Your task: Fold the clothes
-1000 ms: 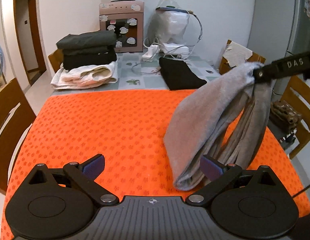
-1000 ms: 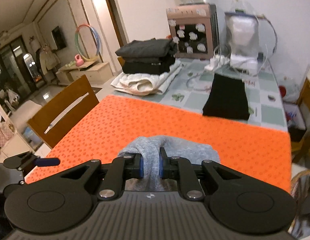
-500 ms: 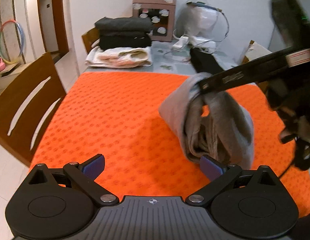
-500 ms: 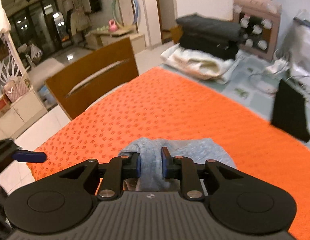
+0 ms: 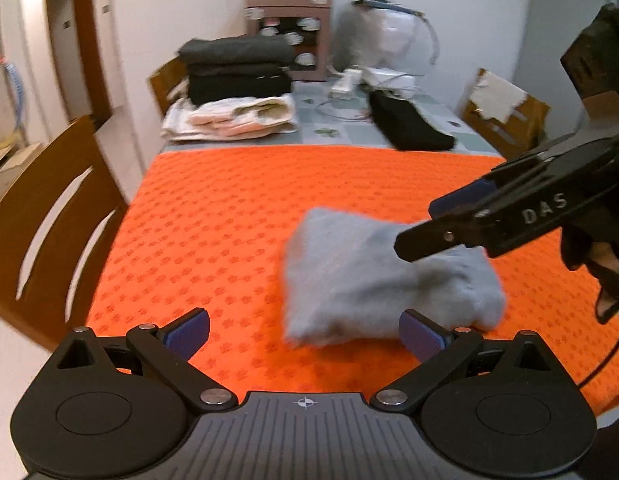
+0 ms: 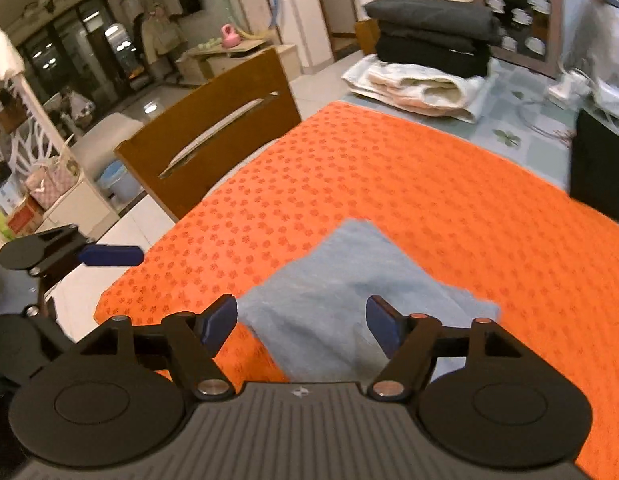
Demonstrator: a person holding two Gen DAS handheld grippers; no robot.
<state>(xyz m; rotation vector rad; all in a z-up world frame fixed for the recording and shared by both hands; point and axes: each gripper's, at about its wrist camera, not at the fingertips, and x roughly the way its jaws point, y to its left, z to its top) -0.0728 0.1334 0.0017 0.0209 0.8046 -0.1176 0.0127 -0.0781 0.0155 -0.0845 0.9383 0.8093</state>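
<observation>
A folded grey garment [image 5: 373, 276] lies on the orange mat [image 5: 229, 220], near the mat's front right. It also shows in the right wrist view [image 6: 349, 296]. My left gripper [image 5: 305, 332] is open and empty, just in front of the garment. My right gripper [image 6: 301, 326] is open above the garment's near edge, holding nothing. In the left wrist view the right gripper [image 5: 433, 224] hangs just over the garment from the right. The left gripper [image 6: 109, 254] shows at the left of the right wrist view.
A stack of folded dark and cream clothes [image 5: 233, 92] and a folded black garment [image 5: 409, 128] lie on the table behind the mat. Wooden chairs stand at the left [image 5: 49, 220] and far right [image 5: 505, 116]. A pink appliance [image 5: 289, 28] and cables sit at the back.
My right gripper lowered the grey garment onto the mat and opened, letting it go. The garment now lies flat instead of hanging. The left gripper stayed open.
</observation>
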